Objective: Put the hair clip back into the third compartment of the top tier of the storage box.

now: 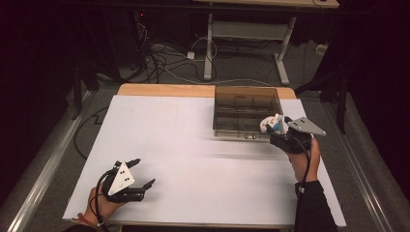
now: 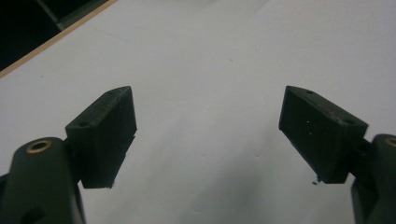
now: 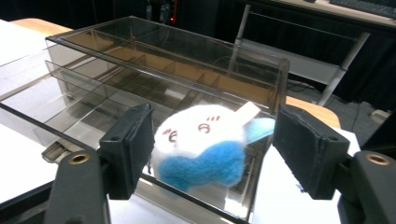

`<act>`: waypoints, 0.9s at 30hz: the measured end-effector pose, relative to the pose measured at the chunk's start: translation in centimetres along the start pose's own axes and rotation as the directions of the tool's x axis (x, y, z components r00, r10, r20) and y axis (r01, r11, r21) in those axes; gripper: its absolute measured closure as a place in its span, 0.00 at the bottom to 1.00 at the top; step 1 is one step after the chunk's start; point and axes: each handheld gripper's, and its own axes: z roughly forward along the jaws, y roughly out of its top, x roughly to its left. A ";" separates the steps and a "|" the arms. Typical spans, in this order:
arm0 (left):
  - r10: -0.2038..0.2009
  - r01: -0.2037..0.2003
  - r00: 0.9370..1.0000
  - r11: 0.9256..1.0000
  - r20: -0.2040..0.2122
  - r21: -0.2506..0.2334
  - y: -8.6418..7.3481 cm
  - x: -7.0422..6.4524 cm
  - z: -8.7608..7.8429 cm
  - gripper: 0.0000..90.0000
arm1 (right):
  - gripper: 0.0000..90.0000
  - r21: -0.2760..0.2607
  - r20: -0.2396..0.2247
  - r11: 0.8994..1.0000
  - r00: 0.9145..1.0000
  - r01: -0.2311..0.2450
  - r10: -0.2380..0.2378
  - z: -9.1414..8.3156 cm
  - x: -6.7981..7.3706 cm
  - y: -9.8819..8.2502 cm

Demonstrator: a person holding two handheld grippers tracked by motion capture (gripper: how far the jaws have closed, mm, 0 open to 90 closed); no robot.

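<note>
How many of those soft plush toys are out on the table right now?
1. The white and blue plush toy sits between the open jaws of the right gripper, at the near right corner of the clear box. More might be hidden inside the tinted box.

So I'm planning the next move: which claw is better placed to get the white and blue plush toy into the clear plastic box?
The right claw. The white and blue plush toy sits between its open jaws at the clear plastic box, while the left claw rests open far across the white table.
</note>
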 end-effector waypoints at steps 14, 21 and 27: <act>0.001 -0.001 1.000 1.000 0.005 0.003 0.0 0.0 0.0 0.20 | 0.18 -0.048 0.033 0.999 0.999 -0.023 0.025 -0.4 0.5 0.3; 0.003 -0.003 1.000 1.000 0.007 0.005 0.0 -0.1 0.0 0.20 | 0.18 -0.081 0.033 0.997 0.999 -0.002 0.005 -1.1 1.0 0.7; 0.007 -0.007 1.000 1.000 0.008 0.005 0.0 -0.1 0.0 0.20 | 0.18 -0.113 0.030 0.994 1.000 0.007 -0.004 -1.9 1.5 1.0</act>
